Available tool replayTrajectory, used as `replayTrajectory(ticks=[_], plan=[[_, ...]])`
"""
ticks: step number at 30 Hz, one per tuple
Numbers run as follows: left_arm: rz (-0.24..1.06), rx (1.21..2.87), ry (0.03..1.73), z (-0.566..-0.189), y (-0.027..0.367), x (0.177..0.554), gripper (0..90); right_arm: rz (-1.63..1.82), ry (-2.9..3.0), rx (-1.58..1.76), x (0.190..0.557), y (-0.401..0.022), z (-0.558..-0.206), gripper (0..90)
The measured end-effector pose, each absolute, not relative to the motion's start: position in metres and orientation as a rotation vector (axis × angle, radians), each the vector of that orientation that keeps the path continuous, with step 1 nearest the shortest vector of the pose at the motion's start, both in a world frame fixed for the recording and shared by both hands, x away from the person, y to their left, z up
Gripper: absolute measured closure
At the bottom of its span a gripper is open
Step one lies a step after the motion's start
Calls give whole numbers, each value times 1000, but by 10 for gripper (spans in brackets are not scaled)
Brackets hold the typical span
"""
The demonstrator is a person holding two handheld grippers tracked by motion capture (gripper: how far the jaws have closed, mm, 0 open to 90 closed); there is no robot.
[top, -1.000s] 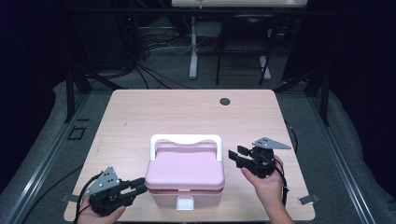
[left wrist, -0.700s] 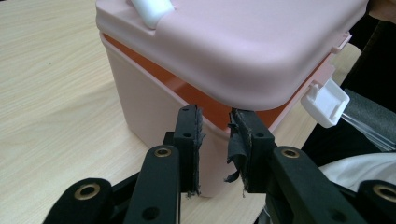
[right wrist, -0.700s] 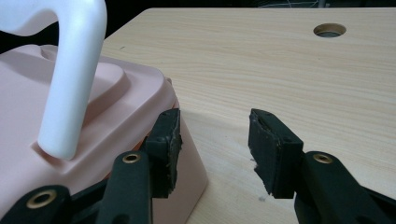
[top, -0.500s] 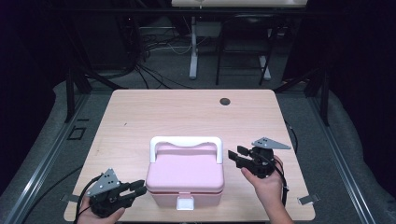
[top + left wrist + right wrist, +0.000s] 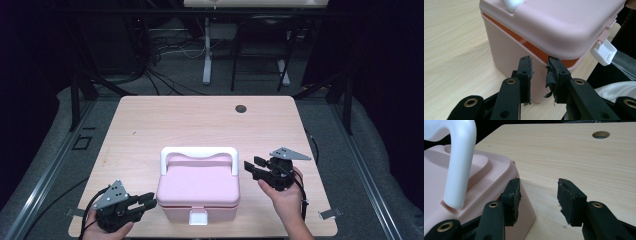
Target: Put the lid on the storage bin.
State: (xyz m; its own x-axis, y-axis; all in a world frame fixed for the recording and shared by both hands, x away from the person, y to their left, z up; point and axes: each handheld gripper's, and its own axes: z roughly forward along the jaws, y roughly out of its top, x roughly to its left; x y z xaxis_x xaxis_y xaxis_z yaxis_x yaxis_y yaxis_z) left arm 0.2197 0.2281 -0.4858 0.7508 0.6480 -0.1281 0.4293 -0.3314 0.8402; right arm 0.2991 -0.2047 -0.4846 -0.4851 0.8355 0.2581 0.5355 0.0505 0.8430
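Note:
A pink lidded box (image 5: 198, 187) with a white handle (image 5: 198, 152) standing up and a white front latch (image 5: 198, 217) sits near the front edge of the table. My left gripper (image 5: 148, 201) is at the box's front left corner, pointing at its side wall. In the left gripper view its jaws (image 5: 539, 75) stand a narrow gap apart with nothing between them, just short of the box (image 5: 509, 50), below the orange seam (image 5: 529, 47). My right gripper (image 5: 253, 166) is beside the box's right side, open wide and empty. Its left fingertip (image 5: 511, 195) is next to the lid's corner (image 5: 506, 175).
The wooden table (image 5: 200, 120) has a round cable hole (image 5: 241, 108) at the back right. Beyond the table, a dark floor carries cables and desk legs (image 5: 207, 55). The latch (image 5: 604, 51) sticks out over the table's front edge, near the person's clothing.

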Motion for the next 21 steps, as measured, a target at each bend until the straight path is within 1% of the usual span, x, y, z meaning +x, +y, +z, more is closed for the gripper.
replayTrajectory(ticks=[21], plan=[[289, 1984, 826, -489, 230, 222, 730, 1422, 2016, 1403, 300, -208, -484, 533]])
